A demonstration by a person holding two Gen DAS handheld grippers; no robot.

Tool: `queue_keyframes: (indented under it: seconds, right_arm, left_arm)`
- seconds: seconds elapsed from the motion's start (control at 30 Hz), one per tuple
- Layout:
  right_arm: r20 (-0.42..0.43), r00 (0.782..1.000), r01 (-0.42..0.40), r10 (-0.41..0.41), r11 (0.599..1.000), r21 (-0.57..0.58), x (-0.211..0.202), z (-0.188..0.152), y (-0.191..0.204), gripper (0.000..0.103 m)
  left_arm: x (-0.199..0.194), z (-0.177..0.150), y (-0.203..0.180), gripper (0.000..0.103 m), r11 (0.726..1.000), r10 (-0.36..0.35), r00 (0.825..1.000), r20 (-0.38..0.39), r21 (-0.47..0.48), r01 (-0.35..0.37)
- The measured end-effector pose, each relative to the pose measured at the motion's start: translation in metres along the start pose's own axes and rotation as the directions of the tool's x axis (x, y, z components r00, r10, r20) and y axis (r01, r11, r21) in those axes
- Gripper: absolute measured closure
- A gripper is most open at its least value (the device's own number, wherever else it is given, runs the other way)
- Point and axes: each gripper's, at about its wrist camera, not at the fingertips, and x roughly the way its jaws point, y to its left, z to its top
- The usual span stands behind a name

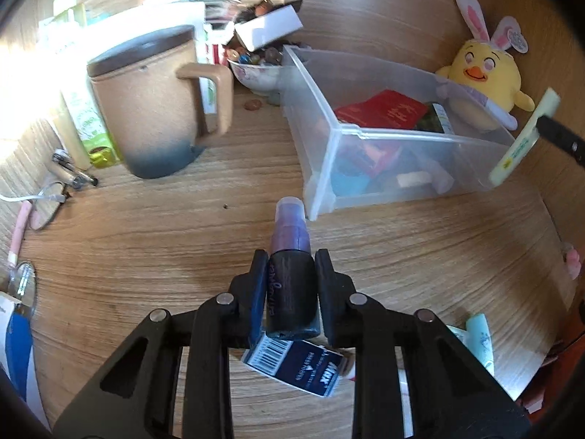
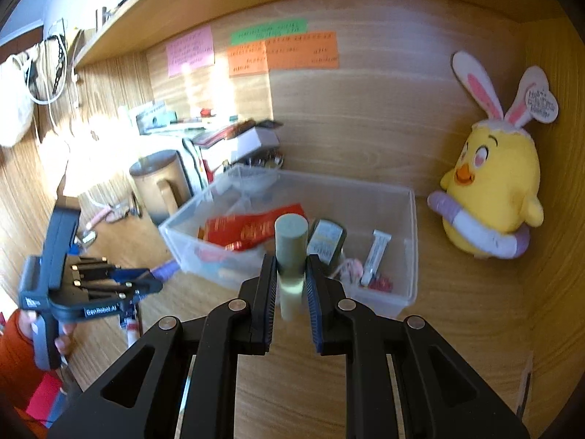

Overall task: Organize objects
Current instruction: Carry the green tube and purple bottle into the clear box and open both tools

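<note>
From the left wrist view we see things the other view hides: a navy carton (image 1: 297, 369) with a barcode lying on the wooden desk (image 1: 146, 241) at lower centre, just under the left gripper (image 1: 291, 269), a coin (image 1: 253, 104) beside a bowl (image 1: 257, 73) of beads at upper centre, and glasses (image 1: 47, 205) at the left edge. From the right wrist view we get what the first lacks: pink, green and orange paper notes (image 2: 283, 53) stuck on the back panel at the top, a shelf (image 2: 153, 14) above them, and the left gripper (image 2: 155, 281) whole at the left edge, blue-bodied, in a hand (image 2: 44, 329) with an orange sleeve.

Both views show the clear plastic bin (image 1: 384, 161), thin-walled and rectangular, holding a red packet (image 1: 382, 109) and other small items, the speckled tan mug (image 1: 153, 106) with its dark lid, and the fuzzy yellow chick plush (image 1: 482, 73) with rabbit ears.

The left jaws are nearly closed, their ribbed pads pressed on a dark cylindrical spray bottle (image 1: 292, 281) with a translucent purple cap, held at centre frame just short of the bin's near corner. The right gripper (image 2: 291, 278) is almost closed too, clamping a pale green round tube (image 2: 290, 256), seen end-on before the bin; in the left view that tube (image 1: 526, 137) sits at the right edge, over the bin's far corner.
</note>
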Motion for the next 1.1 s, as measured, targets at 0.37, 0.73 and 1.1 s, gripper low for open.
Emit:
queue_keyframes:
  seconds: [0.37, 0.73, 1.1]
  right_arm:
    - [0.092, 0.995, 0.038, -0.038, 0.999, -0.001, -0.012, 0.033, -0.009, 0.089]
    - [0.054, 0.989, 0.137, -0.136, 0.990, -0.020, 0.007, 0.038, -0.028, 0.089]
    - [-0.039, 0.988, 0.150, -0.152, 0.988, -0.032, 0.040, 0.026, -0.042, 0.089]
  left_arm:
    - [-0.034, 0.010, 0.017, 0.078, 0.998, 0.013, 0.994, 0.108, -0.060, -0.006]
    - [-0.078, 0.051, -0.005, 0.078, 1.000, -0.008, 0.965, 0.263, 0.001, 0.008]
    - [-0.081, 0.102, -0.046, 0.078, 0.995, -0.084, 0.943, 0.321, 0.083, 0.060]
